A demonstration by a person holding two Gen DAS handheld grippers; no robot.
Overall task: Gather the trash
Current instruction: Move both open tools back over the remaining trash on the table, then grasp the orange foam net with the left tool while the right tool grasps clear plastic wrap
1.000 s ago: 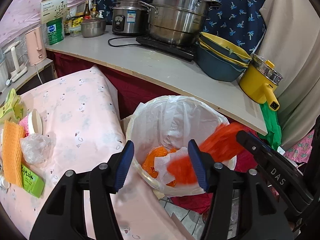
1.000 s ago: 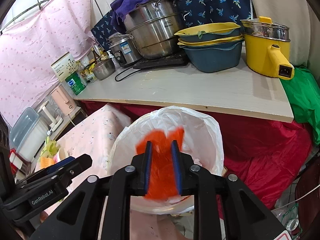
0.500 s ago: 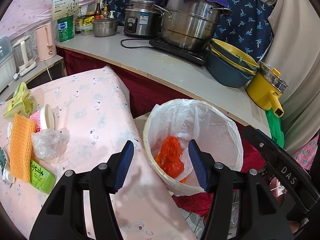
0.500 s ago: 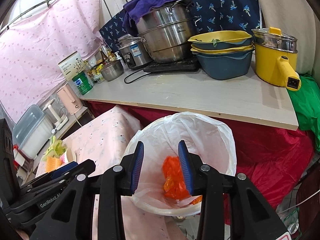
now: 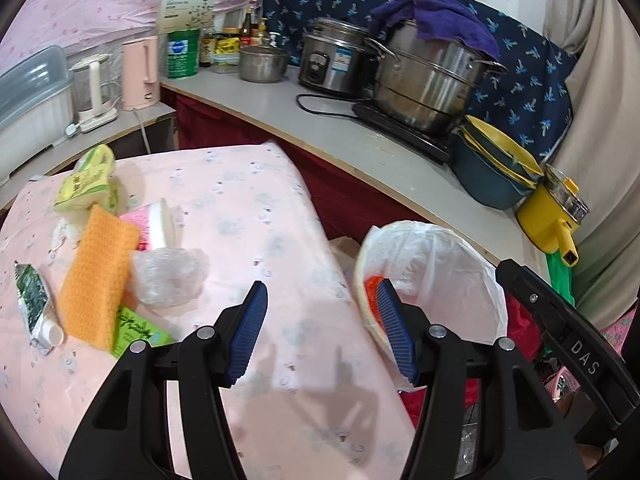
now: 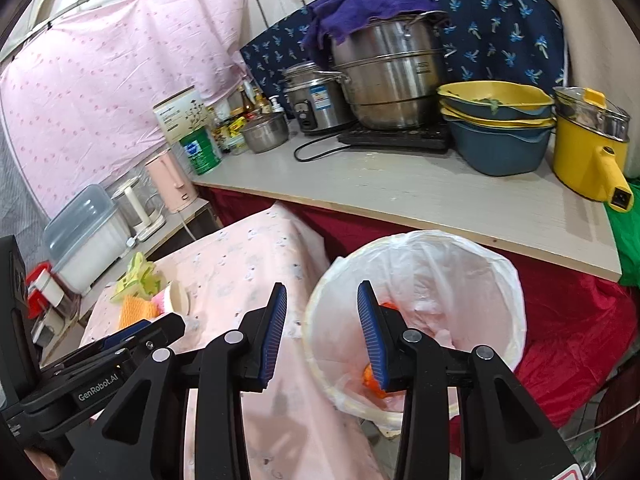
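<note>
With orange plastic trash lying in the white-lined round bin, both the left gripper and the right gripper, its jaws just opened, stand parted and empty, so the next pick is likely the crumpled clear plastic wrap on the pink-clothed table beside that bin.

The orange trash in the lined bin is mostly hidden behind a blue pad.

Bright, even indoor light; soft shadows on the pink cloth; fisheye-bent, dark-vignetted edges
</note>
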